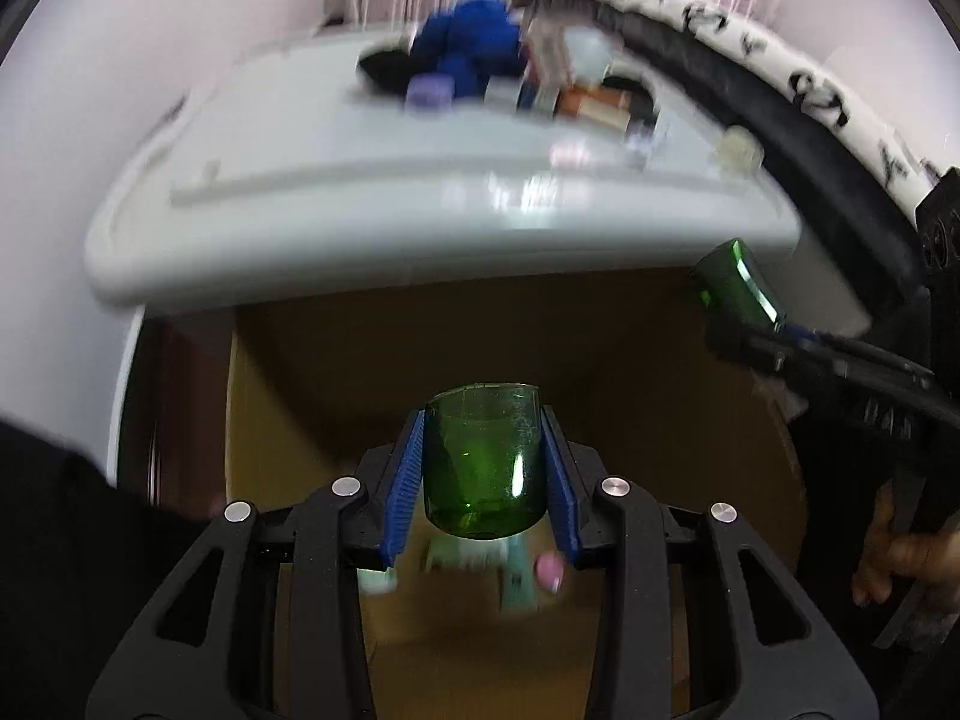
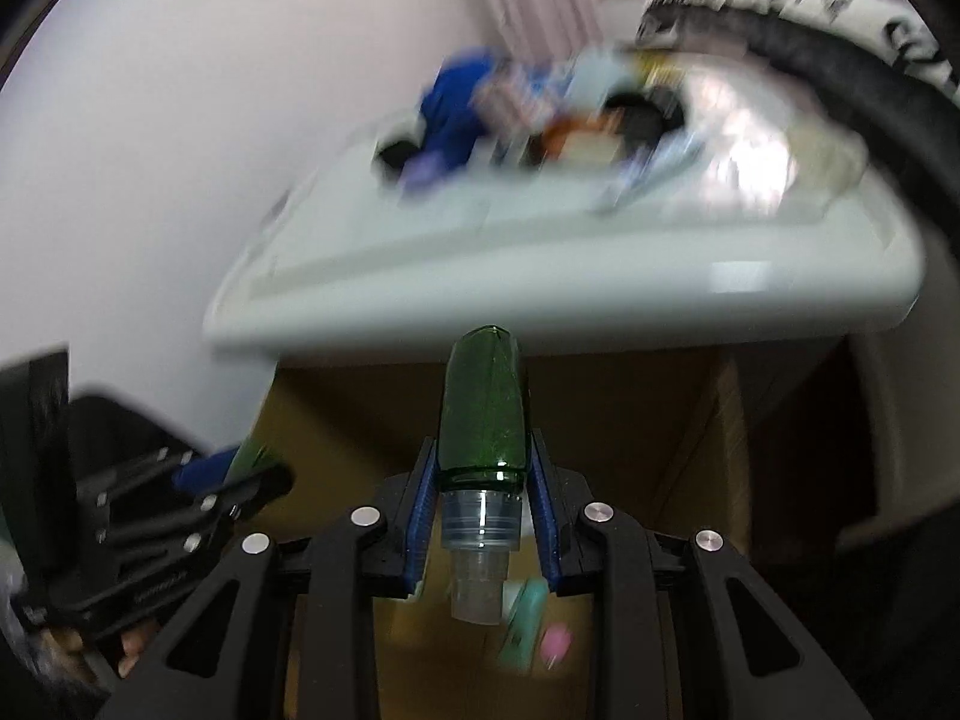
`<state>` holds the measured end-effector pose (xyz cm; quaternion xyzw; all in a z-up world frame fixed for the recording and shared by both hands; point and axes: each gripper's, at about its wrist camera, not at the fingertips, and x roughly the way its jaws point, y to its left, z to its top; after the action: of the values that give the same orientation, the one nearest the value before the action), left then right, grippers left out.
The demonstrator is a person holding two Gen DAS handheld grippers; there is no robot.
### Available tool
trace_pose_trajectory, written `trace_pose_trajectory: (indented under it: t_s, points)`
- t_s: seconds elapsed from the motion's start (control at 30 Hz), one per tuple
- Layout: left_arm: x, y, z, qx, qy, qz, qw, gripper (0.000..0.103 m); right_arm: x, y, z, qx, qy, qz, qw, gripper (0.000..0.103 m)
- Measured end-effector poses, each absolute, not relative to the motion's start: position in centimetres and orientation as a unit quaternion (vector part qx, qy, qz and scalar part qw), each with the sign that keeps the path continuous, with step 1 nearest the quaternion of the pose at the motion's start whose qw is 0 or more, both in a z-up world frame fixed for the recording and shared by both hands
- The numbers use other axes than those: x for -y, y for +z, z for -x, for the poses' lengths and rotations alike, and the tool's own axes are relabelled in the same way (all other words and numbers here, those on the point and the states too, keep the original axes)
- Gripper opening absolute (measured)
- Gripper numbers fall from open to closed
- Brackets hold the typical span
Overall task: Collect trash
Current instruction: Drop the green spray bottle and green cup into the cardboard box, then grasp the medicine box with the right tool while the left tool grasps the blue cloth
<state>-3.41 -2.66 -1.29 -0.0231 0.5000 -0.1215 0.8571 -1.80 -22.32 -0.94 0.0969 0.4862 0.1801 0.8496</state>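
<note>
My left gripper [image 1: 485,468] is shut on a green glass cup [image 1: 483,462], held between the blue pads over an open cardboard box [image 1: 312,360]. My right gripper [image 2: 483,510] is shut on a green bottle [image 2: 483,414] with a clear cap [image 2: 480,534] pointing back at the camera, also over the box [image 2: 708,420]. The right gripper and its green bottle show at the right of the left wrist view [image 1: 741,285]; the left gripper shows at the lower left of the right wrist view [image 2: 240,468]. A teal wrapper [image 2: 525,618] and a pink bit [image 2: 555,642] lie in the box.
A white table [image 1: 360,228] overhangs the box, with blurred clutter: blue cloth [image 1: 468,42], small boxes [image 1: 594,102] and a purple item [image 1: 427,93]. A black and white patterned curved edge [image 1: 810,90] runs along the right. A white wall [image 2: 150,120] lies left.
</note>
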Motion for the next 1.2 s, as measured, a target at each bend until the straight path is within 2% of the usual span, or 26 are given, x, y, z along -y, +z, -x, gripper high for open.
trace_pose_trajectory:
  t_s: [0.2, 0.23, 0.27, 0.3, 0.33, 0.5, 0.6, 0.7, 0.87, 1.07, 1.1, 1.13, 1.2]
  points:
    - [2.3, -3.8, 3.1, -0.555, -0.113, 0.018, 0.824, 0.037, 20.2, -2.9, 1.8, -0.529, 0.189, -0.058, 0.825, 0.029]
    - [2.3, -4.0, 3.1, -0.56, -0.109, 0.015, 0.821, 0.039, 20.3, -3.3, 1.6, -0.541, 0.182, -0.059, 0.819, 0.036]
    - [2.3, -4.3, 2.9, -0.565, -0.105, 0.012, 0.818, 0.055, 20.4, -3.8, 1.4, -0.554, 0.172, -0.062, 0.813, 0.045]
    - [2.2, -4.5, 2.8, -0.57, -0.091, 0.003, 0.816, 0.075, 20.8, -3.8, 1.3, -0.556, 0.165, -0.066, 0.812, 0.06]
    - [2.2, -4.4, 2.8, -0.569, -0.084, -0.001, 0.818, 0.08, 21.1, -3.6, 1.3, -0.553, 0.161, -0.071, 0.815, 0.061]
    - [1.4, -4.4, 2.5, -0.564, -0.09, 0.023, 0.82, 0.08, 22.2, -0.6, 0.4, -0.505, 0.167, -0.085, 0.843, 0.061]
    - [1.0, -4.8, 2.2, -0.573, -0.088, 0.042, 0.814, 0.08, 22.0, 2.1, -2.6, -0.463, 0.149, -0.048, 0.873, 0.061]
    - [0.6, -5.0, 1.8, -0.577, -0.089, 0.06, 0.81, 0.08, 20.9, 4.3, -7.1, -0.408, 0.123, 0.003, 0.905, 0.066]
    - [0.5, -4.9, 1.9, -0.569, -0.089, 0.068, 0.814, 0.08, 18.6, 5.0, -14.4, -0.375, 0.097, 0.062, 0.92, 0.066]
    - [0.3, -4.9, 2.0, -0.566, -0.092, 0.073, 0.816, 0.08, 15.9, 2.5, -20.8, -0.387, 0.061, 0.123, 0.912, 0.066]
    - [0.4, -4.9, 2.0, -0.566, -0.093, 0.072, 0.816, 0.08, 15.7, 1.9, -21.9, -0.392, 0.057, 0.126, 0.909, 0.056]
    - [0.5, -4.9, 2.0, -0.566, -0.095, 0.071, 0.816, 0.08, 15.7, 1.3, -22.8, -0.401, 0.057, 0.126, 0.906, 0.041]
    - [0.7, -4.8, 2.0, -0.565, -0.097, 0.065, 0.817, 0.08, 16.3, 1.2, -23.2, -0.408, 0.052, 0.114, 0.904, 0.036]
